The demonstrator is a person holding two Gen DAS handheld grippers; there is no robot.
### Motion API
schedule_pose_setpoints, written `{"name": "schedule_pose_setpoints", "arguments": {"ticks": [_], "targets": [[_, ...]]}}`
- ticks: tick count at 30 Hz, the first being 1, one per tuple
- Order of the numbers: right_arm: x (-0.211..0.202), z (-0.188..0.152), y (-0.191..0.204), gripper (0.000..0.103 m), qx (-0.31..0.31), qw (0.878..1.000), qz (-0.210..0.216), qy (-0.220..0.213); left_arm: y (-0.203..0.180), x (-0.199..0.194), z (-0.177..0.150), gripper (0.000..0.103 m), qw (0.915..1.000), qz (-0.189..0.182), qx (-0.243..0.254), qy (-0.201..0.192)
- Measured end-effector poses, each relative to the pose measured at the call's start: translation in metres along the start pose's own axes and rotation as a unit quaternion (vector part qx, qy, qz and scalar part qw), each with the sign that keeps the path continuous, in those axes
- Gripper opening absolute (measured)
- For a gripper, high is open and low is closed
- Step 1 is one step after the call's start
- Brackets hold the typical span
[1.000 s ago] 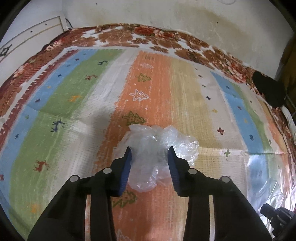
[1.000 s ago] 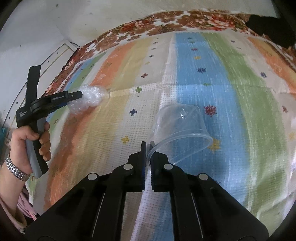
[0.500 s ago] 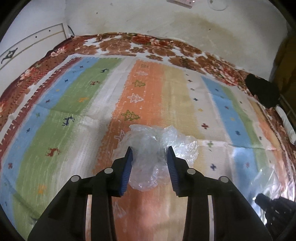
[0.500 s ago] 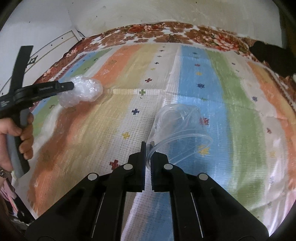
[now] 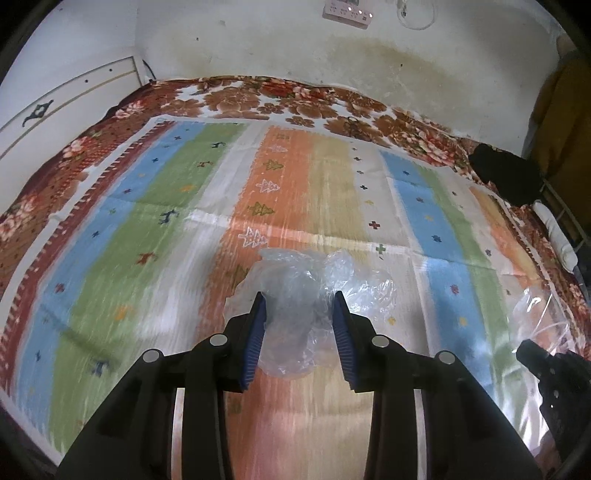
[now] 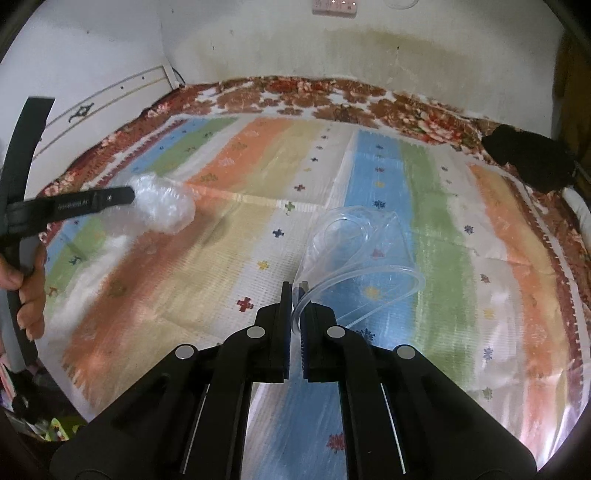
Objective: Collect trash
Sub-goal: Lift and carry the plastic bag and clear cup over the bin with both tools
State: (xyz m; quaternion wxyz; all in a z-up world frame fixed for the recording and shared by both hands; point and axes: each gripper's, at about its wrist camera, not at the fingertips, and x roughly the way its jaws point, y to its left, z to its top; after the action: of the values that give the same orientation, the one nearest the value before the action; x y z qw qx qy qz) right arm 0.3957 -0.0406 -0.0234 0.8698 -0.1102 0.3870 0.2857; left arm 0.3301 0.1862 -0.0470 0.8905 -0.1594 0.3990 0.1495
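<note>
A crumpled wad of clear plastic wrap [image 5: 306, 306] was pinched between two blue-padded fingers, held up above a striped mat. A clear plastic cup [image 6: 354, 258], squashed and tilted with its mouth toward the camera, was gripped by its rim.

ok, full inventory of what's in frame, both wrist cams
crumpled plastic bag: 1, clear, between the left gripper's fingers, off the mat
plastic cup: 1, clear, rim pinched by the right gripper, off the mat
striped mat: 1, blue, green, orange, beige and white bands, spread over the bed
floral blanket: 1, red-brown and white, under the mat, showing at its edges
dark object: 1, black, far right corner of the bed; cannot tell what it is
power strip: 1, pinkish-white, on the wall
left gripper: 1, black, blue pads
right gripper: 1, black
hand: 1, on the left gripper's handle
</note>
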Motion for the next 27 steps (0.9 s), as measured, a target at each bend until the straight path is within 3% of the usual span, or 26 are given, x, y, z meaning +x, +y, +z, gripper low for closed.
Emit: {"name": "schedule_pose_setpoints", "arguments": {"ticks": [12,27], "targets": [[-0.066,-0.021,0.008,0.003,0.015,1.0,0.021,-0.018,-0.01,-0.074,-0.022,0.033,0.9992,-0.031,-0.015,-0.017],[-0.131,-0.046,0.026,0.003,0.026,0.997,0.053,-0.041,-0.017,-0.122,-0.049,0.027,0.9952,-0.082,-0.05,-0.02]]}}
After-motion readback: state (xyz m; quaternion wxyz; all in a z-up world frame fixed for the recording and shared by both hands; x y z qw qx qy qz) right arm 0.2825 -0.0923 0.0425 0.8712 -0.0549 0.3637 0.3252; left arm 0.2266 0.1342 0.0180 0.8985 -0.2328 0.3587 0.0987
